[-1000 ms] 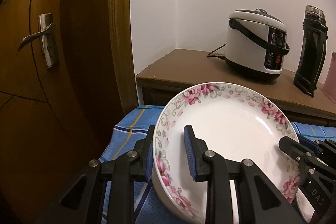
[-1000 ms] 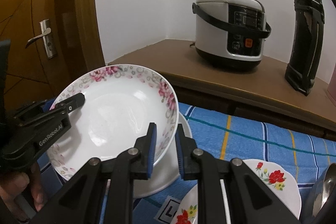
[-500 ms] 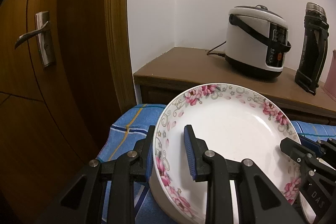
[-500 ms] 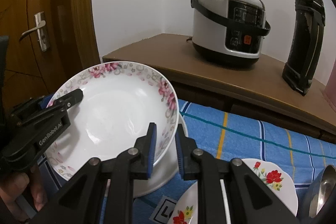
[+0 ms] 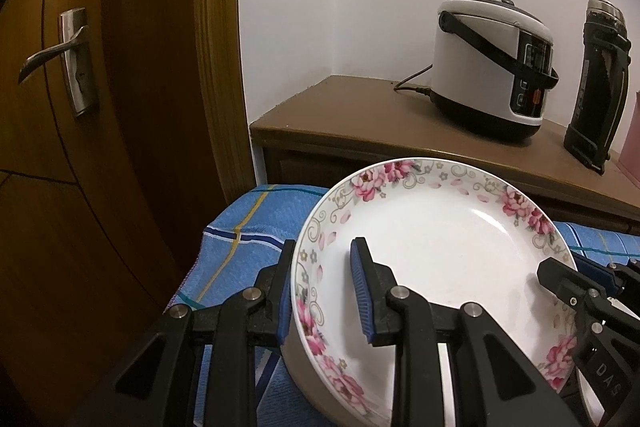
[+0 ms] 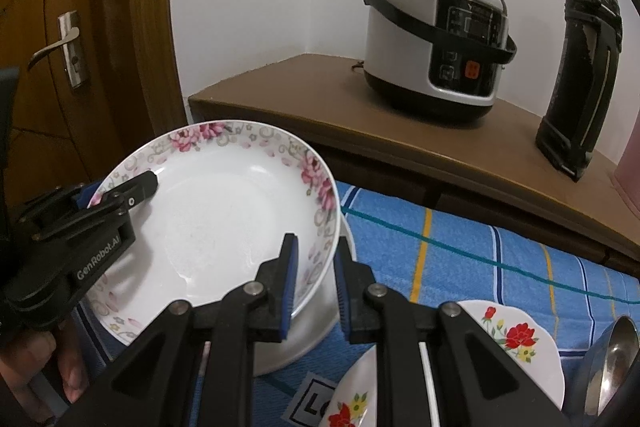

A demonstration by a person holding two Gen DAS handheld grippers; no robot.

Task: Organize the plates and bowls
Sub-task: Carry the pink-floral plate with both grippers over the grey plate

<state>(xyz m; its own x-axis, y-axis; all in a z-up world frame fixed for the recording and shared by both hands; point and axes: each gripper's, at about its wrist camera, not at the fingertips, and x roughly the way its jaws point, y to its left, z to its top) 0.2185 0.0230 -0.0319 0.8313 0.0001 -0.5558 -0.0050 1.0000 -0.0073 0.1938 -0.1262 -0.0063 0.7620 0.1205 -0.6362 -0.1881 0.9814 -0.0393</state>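
a: what are the two tools doing?

b: both are pinching the pink-flowered plate (image 6: 224,219). the left gripper (image 5: 324,291) is clamping its left rim, one pad under the rim and one inside the well. the right gripper (image 6: 316,275) is clamping the opposite rim, its pads sitting close on either side of the edge.

a: where is the plate sitting?

b: it is hanging tilted between them, just above a plain white plate (image 6: 304,335) that is lying on the blue striped cloth (image 6: 480,251). whether the two plates are touching, i cannot tell.

a: anything else nearby?

b: a red-flowered plate (image 6: 516,339) is lying to the right, with a steel bowl (image 6: 612,359) at the edge. behind, a rice cooker (image 6: 436,55) and a black flask (image 6: 580,75) are standing on a brown cabinet (image 6: 320,107) beside a wooden door (image 5: 80,147).
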